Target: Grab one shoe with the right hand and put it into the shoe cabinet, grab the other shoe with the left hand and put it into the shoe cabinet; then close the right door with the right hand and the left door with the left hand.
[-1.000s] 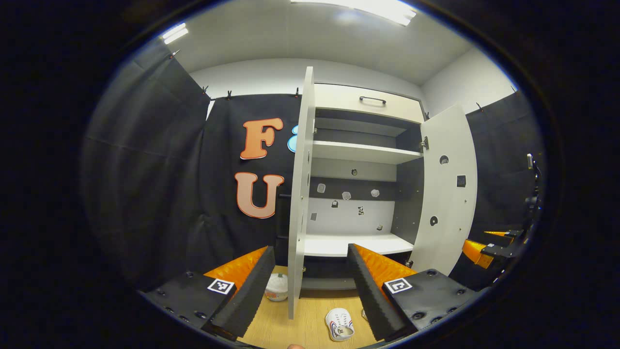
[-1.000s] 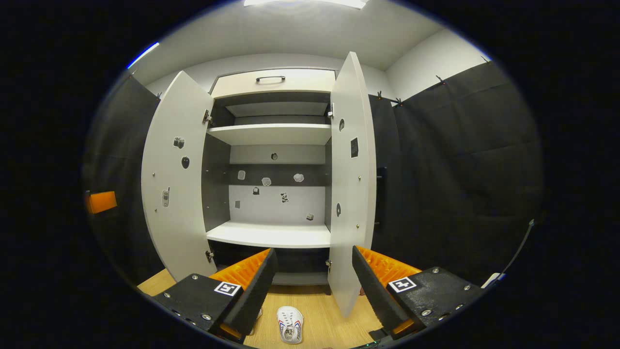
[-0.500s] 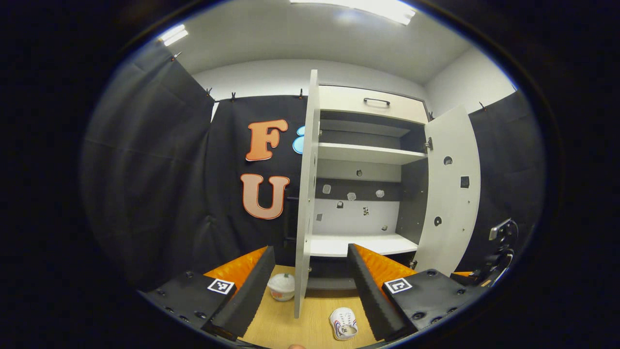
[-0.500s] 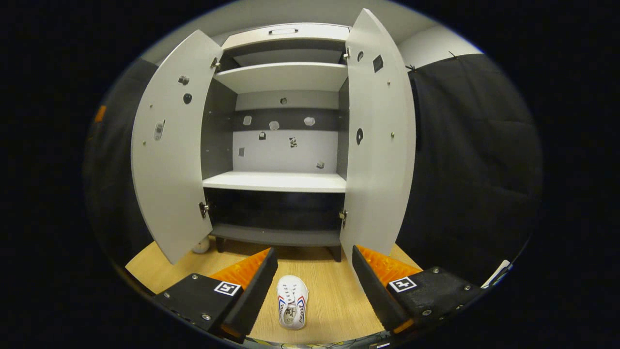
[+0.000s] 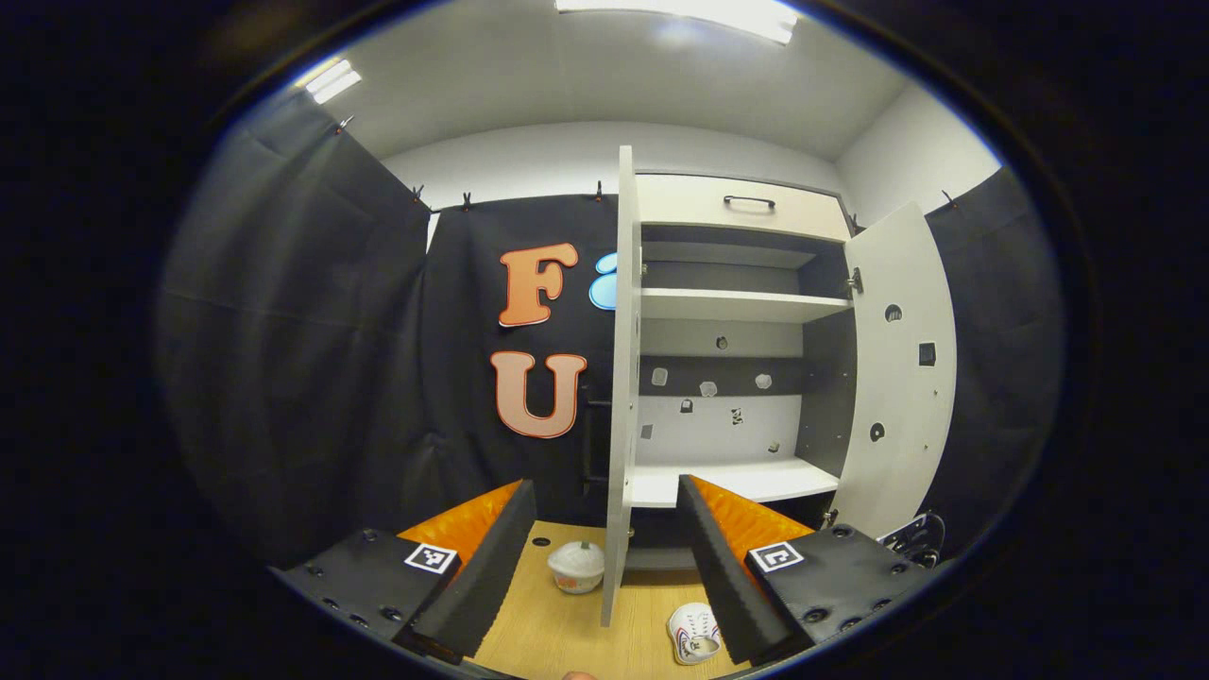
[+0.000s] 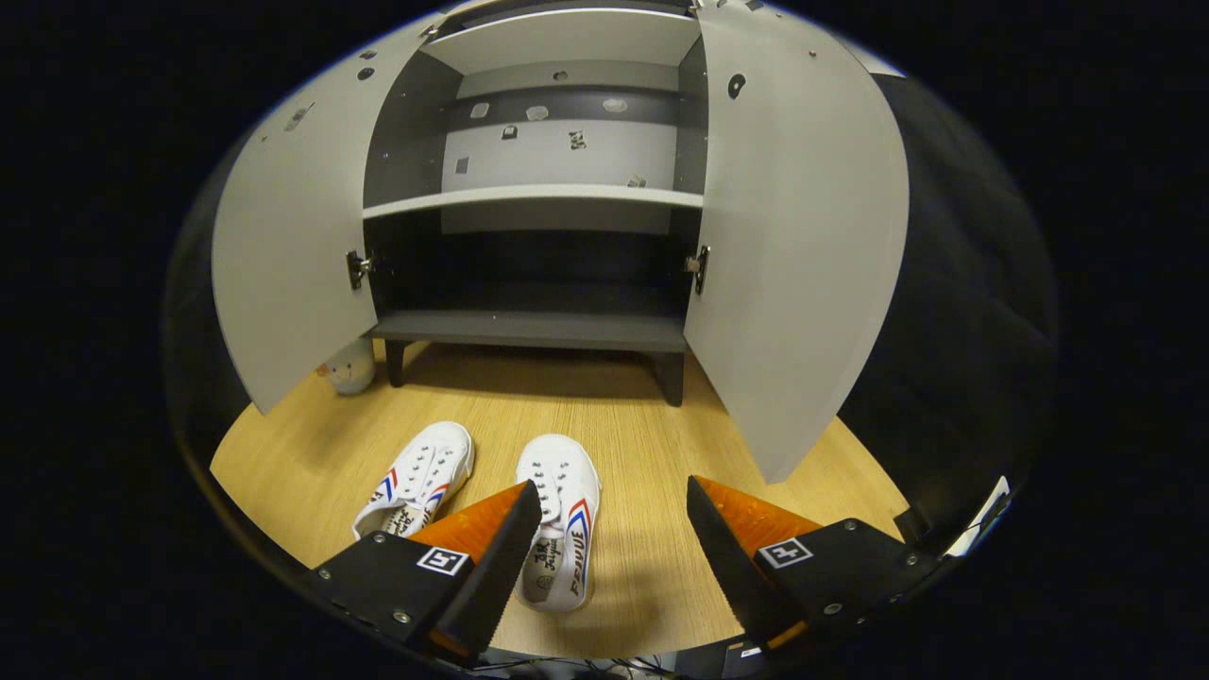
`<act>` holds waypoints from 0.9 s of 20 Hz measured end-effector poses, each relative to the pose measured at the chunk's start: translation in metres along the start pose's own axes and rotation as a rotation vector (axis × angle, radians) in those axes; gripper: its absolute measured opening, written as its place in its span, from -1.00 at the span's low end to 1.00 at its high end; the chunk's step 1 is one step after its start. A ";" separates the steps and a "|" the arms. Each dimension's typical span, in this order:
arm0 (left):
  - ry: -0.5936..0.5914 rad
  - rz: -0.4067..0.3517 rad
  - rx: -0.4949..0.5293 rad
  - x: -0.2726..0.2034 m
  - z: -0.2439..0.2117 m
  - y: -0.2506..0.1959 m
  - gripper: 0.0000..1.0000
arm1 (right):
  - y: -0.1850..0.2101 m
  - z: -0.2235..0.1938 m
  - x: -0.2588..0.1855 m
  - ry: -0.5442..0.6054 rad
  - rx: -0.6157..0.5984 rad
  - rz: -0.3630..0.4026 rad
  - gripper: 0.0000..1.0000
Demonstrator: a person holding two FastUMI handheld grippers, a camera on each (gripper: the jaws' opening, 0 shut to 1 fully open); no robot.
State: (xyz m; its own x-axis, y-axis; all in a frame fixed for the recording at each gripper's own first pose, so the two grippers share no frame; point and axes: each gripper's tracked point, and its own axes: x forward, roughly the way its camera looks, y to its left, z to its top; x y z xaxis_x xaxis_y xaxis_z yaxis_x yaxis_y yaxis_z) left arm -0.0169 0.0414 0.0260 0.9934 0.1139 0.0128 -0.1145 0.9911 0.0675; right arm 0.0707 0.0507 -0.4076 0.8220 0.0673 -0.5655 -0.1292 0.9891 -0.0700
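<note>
Here two white shoes lie side by side on the wood floor (image 6: pixel 642 425): the right shoe (image 6: pixel 559 515) just ahead of the right gripper (image 6: pixel 612 548), partly behind its left finger, the left shoe (image 6: pixel 416 486) beyond that finger. Both grippers gape wide, holding nothing. Ahead stands the cabinet (image 6: pixel 534 326), both doors open. The left gripper (image 5: pixel 604 548) faces the left door's (image 5: pixel 621 397) edge; a small pot (image 5: pixel 576 567), perhaps, sits beside it.

shoe (image 6: pixel 559 518) | side lettering, blurred, unreadable || tools | square coded markers, no readable text
</note>
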 end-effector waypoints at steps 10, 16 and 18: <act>0.009 0.059 0.011 -0.003 -0.003 0.018 0.93 | 0.018 -0.075 0.050 0.242 0.101 0.063 0.43; 0.013 0.076 0.013 -0.002 -0.005 0.020 0.93 | 0.025 -0.087 0.067 0.314 0.143 0.093 -0.40; 0.015 0.072 0.013 -0.003 -0.006 0.017 0.93 | 0.014 -0.085 0.067 0.310 0.137 0.058 -0.66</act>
State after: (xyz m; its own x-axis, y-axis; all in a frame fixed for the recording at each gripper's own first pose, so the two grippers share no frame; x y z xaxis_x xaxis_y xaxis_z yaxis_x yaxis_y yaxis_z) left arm -0.0215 0.0588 0.0208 0.9826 0.1859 0.0026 -0.1855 0.9794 0.0797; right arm 0.0767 0.0582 -0.5165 0.6049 0.1016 -0.7898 -0.0777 0.9946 0.0685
